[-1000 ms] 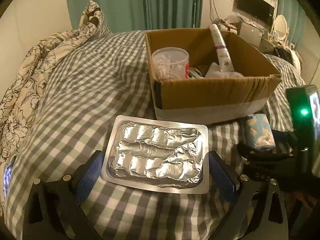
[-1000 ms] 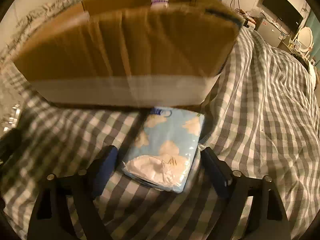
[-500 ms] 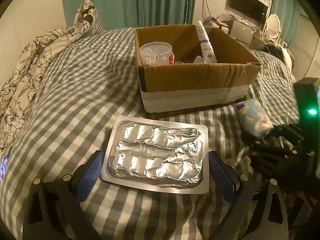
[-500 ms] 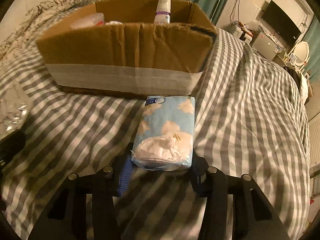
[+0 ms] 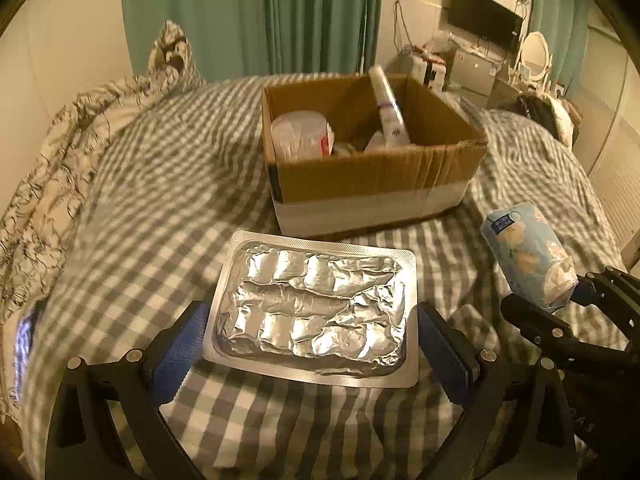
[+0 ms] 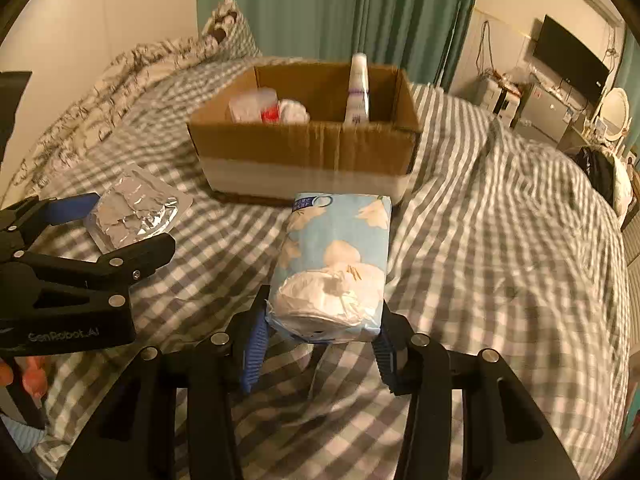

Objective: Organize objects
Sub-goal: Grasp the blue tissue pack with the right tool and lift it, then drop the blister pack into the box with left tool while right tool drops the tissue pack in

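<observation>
My left gripper (image 5: 312, 340) is shut on a silver foil blister pack (image 5: 316, 304) and holds it above the checked bedspread; the pack also shows in the right wrist view (image 6: 132, 212). My right gripper (image 6: 320, 344) is shut on a light blue tissue pack with white clouds (image 6: 336, 264) and holds it lifted off the bed; the tissue pack also shows in the left wrist view (image 5: 528, 260). An open cardboard box (image 5: 372, 184) (image 6: 308, 152) stands ahead of both, with a clear tub (image 5: 300, 134) and a white tube (image 5: 388, 108) inside.
The bed has a grey and white checked cover (image 6: 500, 220). A floral blanket (image 5: 48, 184) is bunched at the left. Green curtains (image 5: 280, 12), a TV (image 5: 484, 20) and a cluttered desk stand behind the bed.
My right gripper has shut on the tissue pack and lifted it off the bed, backing away from the box. My left gripper has also risen and drawn back with the blister pack.
</observation>
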`<state>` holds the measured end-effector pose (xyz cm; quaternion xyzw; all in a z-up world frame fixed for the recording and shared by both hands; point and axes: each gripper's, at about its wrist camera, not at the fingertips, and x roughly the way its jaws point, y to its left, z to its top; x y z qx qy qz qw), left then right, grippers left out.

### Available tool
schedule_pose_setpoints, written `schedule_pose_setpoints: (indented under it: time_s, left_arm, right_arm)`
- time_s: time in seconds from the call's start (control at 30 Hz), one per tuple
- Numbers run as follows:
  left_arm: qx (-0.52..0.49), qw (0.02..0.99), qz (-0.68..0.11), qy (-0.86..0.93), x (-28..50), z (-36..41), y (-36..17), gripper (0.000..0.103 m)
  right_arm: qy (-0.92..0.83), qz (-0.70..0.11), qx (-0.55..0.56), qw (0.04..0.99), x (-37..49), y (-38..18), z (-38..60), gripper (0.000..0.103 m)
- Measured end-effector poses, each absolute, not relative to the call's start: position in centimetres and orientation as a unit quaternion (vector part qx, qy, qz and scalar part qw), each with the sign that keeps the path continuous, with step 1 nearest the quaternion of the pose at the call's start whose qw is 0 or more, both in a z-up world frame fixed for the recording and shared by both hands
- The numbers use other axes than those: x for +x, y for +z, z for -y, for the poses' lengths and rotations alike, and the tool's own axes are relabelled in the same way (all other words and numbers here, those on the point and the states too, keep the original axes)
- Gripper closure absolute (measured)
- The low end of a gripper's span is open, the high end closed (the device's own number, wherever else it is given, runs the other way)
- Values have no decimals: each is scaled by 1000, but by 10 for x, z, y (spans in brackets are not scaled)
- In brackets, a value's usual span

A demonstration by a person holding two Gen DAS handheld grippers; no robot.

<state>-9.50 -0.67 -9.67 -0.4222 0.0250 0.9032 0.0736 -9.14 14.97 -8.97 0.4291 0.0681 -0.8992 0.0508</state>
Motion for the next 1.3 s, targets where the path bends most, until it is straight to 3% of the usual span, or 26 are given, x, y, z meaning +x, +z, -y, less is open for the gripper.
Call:
schedule_pose_setpoints:
  time_s: [0.33,0.7,0.97,1.3]
  left_arm:
    - [-355,99,-27,929,-110,1,-21,1]
    - [-303,112,-24,946,-178,-16,41,1]
    - [-307,99,-43,946,-247,-30,34,1]
    - [-353,90,-44,930,-317,-33,-13,1]
  right_arm:
    - [-931,-78,351,58,-91,-2,-159,58]
    - [-952,-88,288,61,-151,67,-170,58]
    - [-950,-82,292,67,-225,73,-179,58]
    - [-940,-65,323,83,-303,47,-181,58]
